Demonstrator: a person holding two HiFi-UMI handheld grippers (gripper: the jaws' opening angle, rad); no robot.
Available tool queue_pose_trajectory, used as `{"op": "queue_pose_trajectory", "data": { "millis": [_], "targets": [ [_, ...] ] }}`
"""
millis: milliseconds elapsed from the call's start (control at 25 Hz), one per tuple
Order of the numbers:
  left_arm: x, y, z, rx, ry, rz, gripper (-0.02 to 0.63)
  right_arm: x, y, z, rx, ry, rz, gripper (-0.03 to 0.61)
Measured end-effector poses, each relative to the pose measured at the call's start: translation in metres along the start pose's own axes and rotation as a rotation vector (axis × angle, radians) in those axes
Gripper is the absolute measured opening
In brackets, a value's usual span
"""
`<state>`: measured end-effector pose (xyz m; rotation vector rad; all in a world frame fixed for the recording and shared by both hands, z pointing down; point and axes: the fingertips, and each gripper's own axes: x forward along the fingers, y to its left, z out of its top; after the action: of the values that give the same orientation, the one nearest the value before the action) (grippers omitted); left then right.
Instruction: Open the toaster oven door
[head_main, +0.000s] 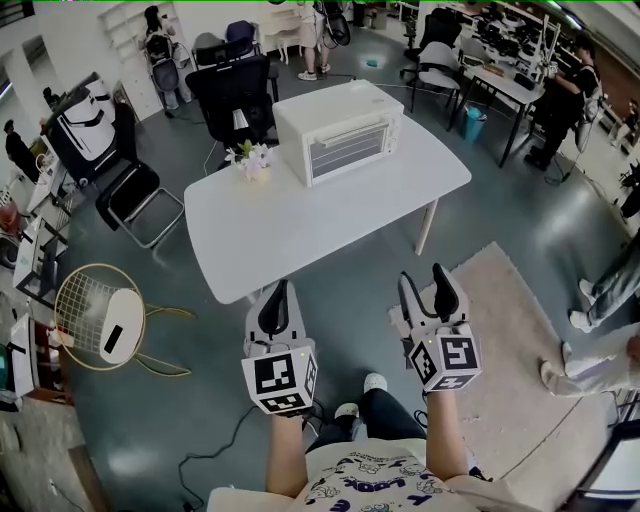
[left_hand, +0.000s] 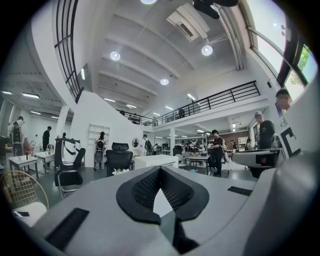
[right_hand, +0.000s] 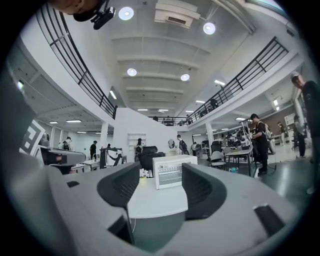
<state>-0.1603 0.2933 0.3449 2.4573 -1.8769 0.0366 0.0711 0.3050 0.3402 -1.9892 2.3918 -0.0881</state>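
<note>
On the far half of the white worktop (head_main: 300, 225), the toaster oven (head_main: 338, 132) is seen standing with its door (head_main: 350, 150) shut and turned toward the near edge. Just beside it, to its left, a small bunch of flowers (head_main: 250, 158) is set. A black office chair (head_main: 232, 95) is placed at the far side of the worktop. Both grippers are held level at the near side, close to the worktop's near edge and well apart from the oven. The left gripper (head_main: 277, 292) is held with its jaws pressed together at the tips, and nothing is pinched between them. The right gripper (head_main: 430, 285) is held with its jaws spread wide and empty; in the right gripper view the oven is framed far off in the gap between them. A pale rug (head_main: 500, 340) is laid on the floor at the near right, and a wire chair (head_main: 100, 315) is seen on the left.
</note>
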Motion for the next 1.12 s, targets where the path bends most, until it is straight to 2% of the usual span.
{"op": "queue_pose_trajectory", "data": {
  "millis": [160,400,840,1120],
  "targets": [
    [0.027,0.002,-0.007,0.001,0.012,0.005,0.003,0.027,-0.012,-0.007,0.005,0.009,0.006,0.262],
    [0.077,0.002,0.002,0.010,0.008,0.032,0.003,0.080,-0.034,-0.002,0.012,0.007,0.037,0.262],
    [0.201,-0.005,0.022,0.013,-0.002,0.134,0.003,0.211,-0.098,0.022,0.000,-0.006,0.138,0.262],
    [0.263,-0.006,0.021,0.011,0.004,0.183,0.003,0.278,-0.127,0.021,0.007,-0.002,0.185,0.262]
  ]
}}
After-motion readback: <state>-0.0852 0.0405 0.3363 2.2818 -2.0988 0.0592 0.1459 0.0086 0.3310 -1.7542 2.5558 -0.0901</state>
